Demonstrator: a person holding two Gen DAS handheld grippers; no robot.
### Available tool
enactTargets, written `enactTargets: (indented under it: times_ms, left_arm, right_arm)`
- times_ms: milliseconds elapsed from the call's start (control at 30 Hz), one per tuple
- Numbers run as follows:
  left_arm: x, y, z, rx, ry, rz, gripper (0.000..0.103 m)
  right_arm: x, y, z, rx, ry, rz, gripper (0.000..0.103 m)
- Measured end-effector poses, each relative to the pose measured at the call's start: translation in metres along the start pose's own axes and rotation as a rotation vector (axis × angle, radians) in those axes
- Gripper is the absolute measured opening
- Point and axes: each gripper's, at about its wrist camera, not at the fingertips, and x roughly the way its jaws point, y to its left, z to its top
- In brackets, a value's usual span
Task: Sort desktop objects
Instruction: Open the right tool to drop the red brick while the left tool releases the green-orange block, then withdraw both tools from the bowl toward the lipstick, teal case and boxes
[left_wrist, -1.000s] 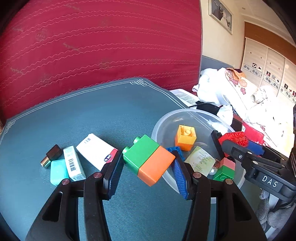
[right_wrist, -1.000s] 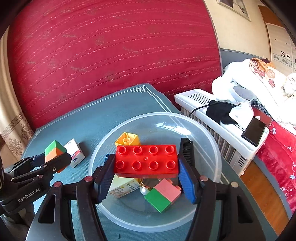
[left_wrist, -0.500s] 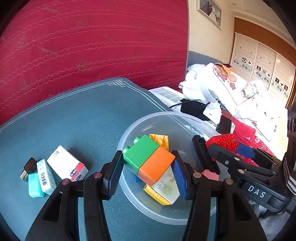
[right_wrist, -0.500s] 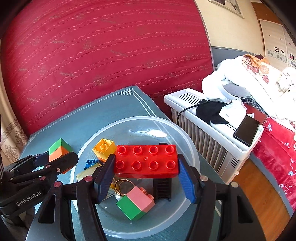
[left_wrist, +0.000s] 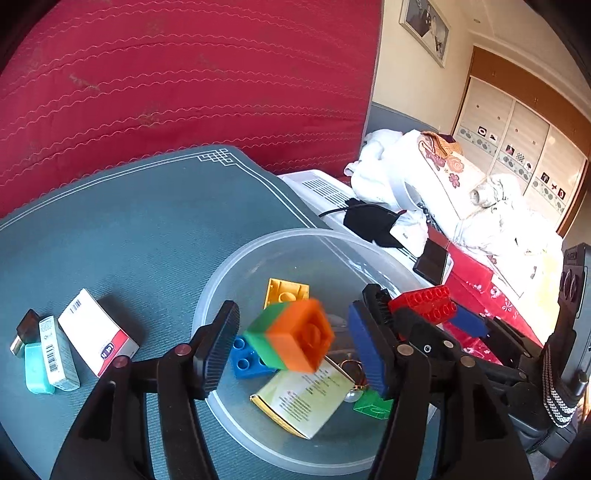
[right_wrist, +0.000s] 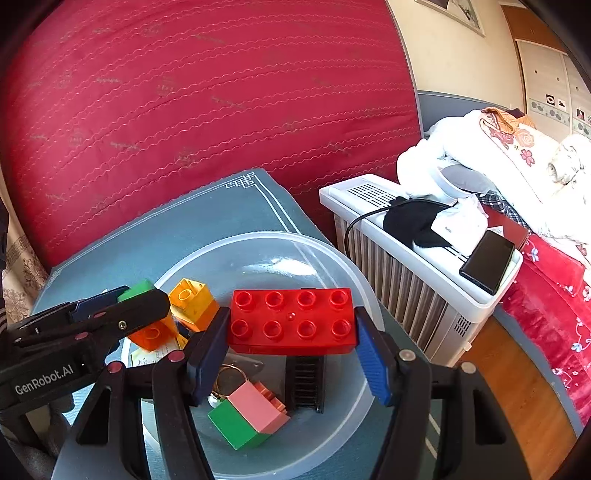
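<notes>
Both views ride close above the clear round plastic bowl (left_wrist: 229, 280) on the teal table mat (left_wrist: 129, 229), tilted downward and facing the quilted red wall panel (left_wrist: 184, 74). The left wrist view looks from the bowl's left; the right wrist view sits over it – each catches the other gripper.

Behind my counter (left_wrist: 140, 221), under its teal cloth, a quilted red panel (right_wrist: 207, 110) filled the wall. To the right stood a white slatted heater (right_wrist: 413, 266) with a black phone (right_wrist: 487, 260) on top, then a bed (left_wrist: 472, 192) heaped with white bedding. Cream walls carried a framed picture (left_wrist: 424, 29); wardrobe doors (left_wrist: 517, 140) and a wooden floor (right_wrist: 517, 387) caught bright daylight.
</notes>
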Motion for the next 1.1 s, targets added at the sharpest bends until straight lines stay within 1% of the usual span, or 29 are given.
enactTargets:
  times_ms: [67, 167, 367, 800, 1100]
  left_arm:
    - [-0.004, 0.001, 0.001, -0.009, -0.013, -0.003, 0.072]
    - [-0.008, 0.004, 0.001, -0.020, -0.023, 0.000, 0.072]
    - [-0.009, 0.010, -0.001, -0.042, -0.016, 0.003, 0.072]
    - [-0.013, 0.017, -0.007, -0.057, -0.012, 0.021, 0.072]
    - [-0.016, 0.025, -0.013, -0.058, -0.013, 0.048, 0.072]
  right_arm:
    - [0.000, 0.000, -0.001, 0.001, 0.002, 0.001, 0.069]
    - [0.001, 0.000, -0.001, 0.003, 0.004, 0.000, 0.069]
    - [-0.002, 0.003, 0.001, -0.008, -0.005, 0.008, 0.069]
    - [-0.006, 0.010, 0.001, -0.031, -0.009, 0.009, 0.069]
    - [-0.006, 0.016, -0.001, -0.055, -0.001, -0.018, 0.069]
